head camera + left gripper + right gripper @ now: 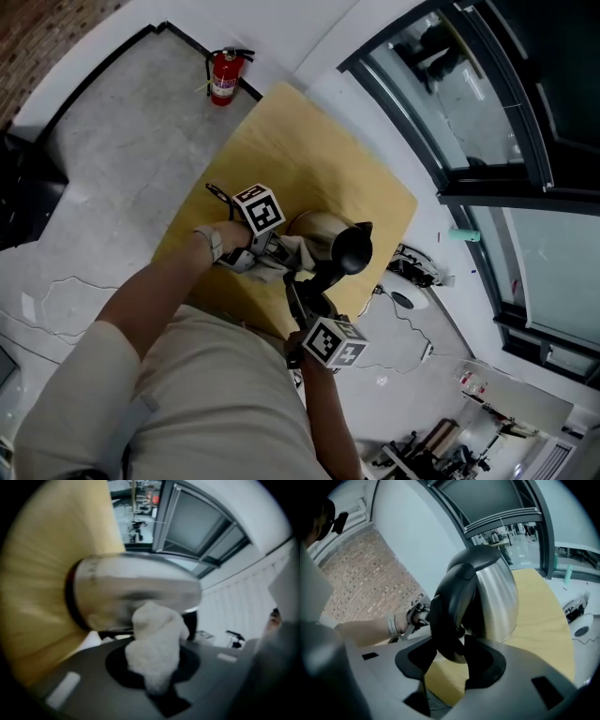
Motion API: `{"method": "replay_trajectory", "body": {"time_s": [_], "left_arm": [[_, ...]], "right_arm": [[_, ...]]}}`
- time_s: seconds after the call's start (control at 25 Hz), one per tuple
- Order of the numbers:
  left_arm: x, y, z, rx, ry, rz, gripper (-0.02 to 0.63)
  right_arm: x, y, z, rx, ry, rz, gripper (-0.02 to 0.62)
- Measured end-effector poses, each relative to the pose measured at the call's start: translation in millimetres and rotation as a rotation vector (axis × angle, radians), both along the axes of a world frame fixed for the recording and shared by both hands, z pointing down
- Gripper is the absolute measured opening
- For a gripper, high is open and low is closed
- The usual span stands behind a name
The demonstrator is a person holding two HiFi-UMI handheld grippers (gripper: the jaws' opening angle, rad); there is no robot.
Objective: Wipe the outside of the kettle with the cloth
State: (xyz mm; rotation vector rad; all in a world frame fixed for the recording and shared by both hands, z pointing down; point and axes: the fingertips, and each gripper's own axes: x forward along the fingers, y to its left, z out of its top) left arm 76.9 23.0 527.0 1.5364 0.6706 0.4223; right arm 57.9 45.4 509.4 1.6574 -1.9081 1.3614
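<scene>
- We find the kettle (317,228) on the yellow table (281,131), toward 4 o'clock of the table's middle in the head view. Its black handle (447,606) sits on its 5 o'clock side.
- The right gripper (450,651) comes in from 6 o'clock, and its jaws are closed round the handle's lower curve with both pads against it.
- The left gripper (278,253) reaches in from 9 o'clock. Its jaws are clamped on a bunched white cloth (157,641), which touches the steel wall.
- We judge the kettle to be stiff, with a smooth, probably slick shell (we cannot tell whether it holds water). The handle is therefore the right place to hold it, since bare steel would likely slide between pads.
- The grip sits well off the body's centre, so a sideways push from wiping may twist or tip the kettle. We would keep the handle grip firm and the strokes light.
- The cloth is soft and light and folds easily. Only a small wad stands proud of the jaws, so we would press with that wad, or the jaws may scrape the metal.
</scene>
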Motion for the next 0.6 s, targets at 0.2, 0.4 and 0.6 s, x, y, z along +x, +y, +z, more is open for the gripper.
{"method": "replay_trajectory", "body": {"time_s": [0.2,0.4,0.6], "left_arm": [[-2.7,8.2,47.5,0.03,-0.172,0.005,0.067],[7.7,-16.4,-46.0,0.024,0.103,-0.026,0.069],[6.9,-15.6,18.3,0.066,-0.112,0.056,0.067]], "right_arm": [[-7.6,-0.8,2.4,-0.028,0.045,-0.072,0.179],[-4.3,-3.8,3.3,-0.034,0.091,-0.119,0.17],[-4.5,-4.4,4.8,-0.048,0.107,-0.162,0.166]]}}
